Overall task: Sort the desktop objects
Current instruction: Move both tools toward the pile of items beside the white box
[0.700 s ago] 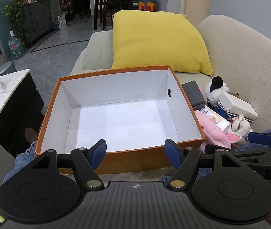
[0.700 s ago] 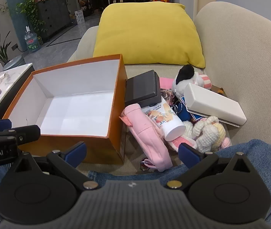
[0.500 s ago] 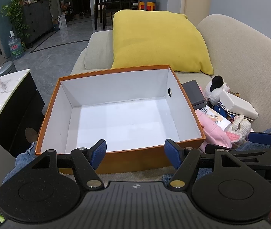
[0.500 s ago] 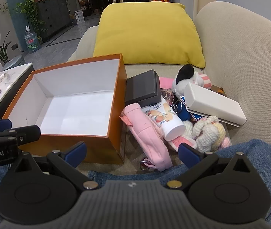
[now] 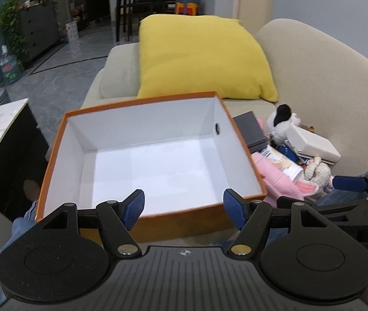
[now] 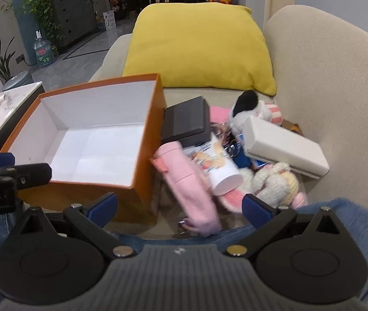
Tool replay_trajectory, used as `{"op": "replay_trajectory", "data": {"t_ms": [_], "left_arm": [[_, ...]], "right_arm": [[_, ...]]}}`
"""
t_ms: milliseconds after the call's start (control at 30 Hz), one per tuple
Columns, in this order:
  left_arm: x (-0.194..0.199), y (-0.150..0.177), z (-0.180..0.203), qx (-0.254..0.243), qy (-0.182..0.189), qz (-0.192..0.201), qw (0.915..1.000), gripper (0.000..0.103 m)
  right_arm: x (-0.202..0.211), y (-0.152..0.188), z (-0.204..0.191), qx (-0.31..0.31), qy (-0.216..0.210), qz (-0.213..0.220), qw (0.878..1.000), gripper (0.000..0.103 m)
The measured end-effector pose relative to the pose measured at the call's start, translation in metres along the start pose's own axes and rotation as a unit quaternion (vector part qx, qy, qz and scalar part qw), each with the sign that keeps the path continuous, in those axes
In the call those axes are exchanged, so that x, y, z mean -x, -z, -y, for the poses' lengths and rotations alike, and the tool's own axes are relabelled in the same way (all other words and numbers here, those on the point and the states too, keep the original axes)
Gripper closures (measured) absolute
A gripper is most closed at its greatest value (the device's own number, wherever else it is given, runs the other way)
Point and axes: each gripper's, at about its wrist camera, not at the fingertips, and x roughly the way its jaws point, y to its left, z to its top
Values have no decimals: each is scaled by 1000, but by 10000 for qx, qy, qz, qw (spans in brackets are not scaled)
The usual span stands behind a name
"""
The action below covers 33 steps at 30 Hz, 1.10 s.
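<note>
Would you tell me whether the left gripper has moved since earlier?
Yes: the left gripper shifted slightly right; the orange box and yellow pillow sit further left.

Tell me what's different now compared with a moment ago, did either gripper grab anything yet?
Nothing grabbed. The right gripper has moved forward toward the pile, so the pink pouch sits nearer its open jaws. The left gripper shifted slightly over the orange box, also open. The box is still empty and the pile has not moved.

Black tongs (image 6: 180,206) with blue ribbed pads (image 6: 255,208); person wears blue jeans (image 6: 339,215)
</note>
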Motion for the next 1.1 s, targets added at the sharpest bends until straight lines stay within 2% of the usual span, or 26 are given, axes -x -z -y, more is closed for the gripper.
{"op": "replay_trajectory", "data": {"t_ms": [100,167,267,367,467,567,667,767,967,1100], "left_arm": [[-4,-10,9,-189,175,-18,9997,28],[-10,-20,18,-349,362,-53,9987,31],[-18,-34,36,-640,508,-58,9966,37],[-28,-47,50,-839,683,-124,9941,38],[-43,-58,61,-910,944,-390,9906,41],[-56,-64,71,-889,1041,-662,9884,42],[-63,-63,77,-767,1222,-915,9853,42],[-66,-59,84,-580,1411,-1167,9814,42],[-73,-46,95,-31,1257,-1522,9803,42],[-84,-42,103,235,963,-1626,9817,42]], "right_arm": [[3,-9,16,107,53,41,9999,6],[4,-19,28,233,89,-10,9997,18],[3,-33,46,471,225,-165,9985,26],[-2,-46,64,720,337,-323,9963,32],[-12,-57,82,670,204,-579,9959,42],[-24,-59,92,525,-19,-855,9950,48],[-37,-53,92,553,-396,-1074,9919,54],[-49,-49,89,790,-584,-1296,9867,61],[-64,-45,92,1490,-556,-1587,9744,61],[-67,-36,98,1879,-681,-1767,9638,61]]}}
